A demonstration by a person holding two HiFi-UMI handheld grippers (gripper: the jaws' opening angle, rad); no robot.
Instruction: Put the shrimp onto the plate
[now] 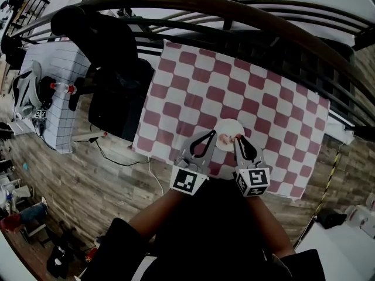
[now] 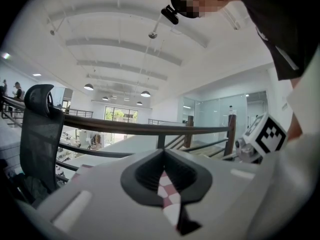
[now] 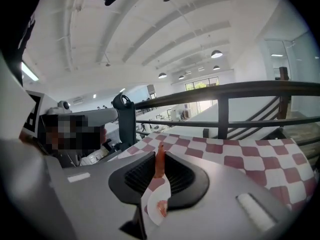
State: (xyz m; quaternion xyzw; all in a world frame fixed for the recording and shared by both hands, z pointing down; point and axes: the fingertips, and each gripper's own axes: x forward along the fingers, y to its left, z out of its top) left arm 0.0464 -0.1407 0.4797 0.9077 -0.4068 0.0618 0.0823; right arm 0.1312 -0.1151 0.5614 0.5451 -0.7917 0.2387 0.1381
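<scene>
Two shrimp show: a slim orange-pink shrimp (image 3: 159, 160) stands upright, pinched in your right gripper (image 1: 238, 139) just over the white plate (image 1: 232, 127); a paler pink shrimp (image 3: 161, 207) lies on it. Your left gripper (image 1: 211, 134) is closed, empty.

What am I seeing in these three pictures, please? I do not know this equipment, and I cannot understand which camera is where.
A person holds two hand tools with two jaws each, called grippers. One picture comes from a camera on the person's head, looking down; the other two come from a camera on each gripper. Below lies a red-and-white checked cloth with a white plate. The right gripper pinches a shrimp at the plate; the left gripper is shut and empty.
</scene>
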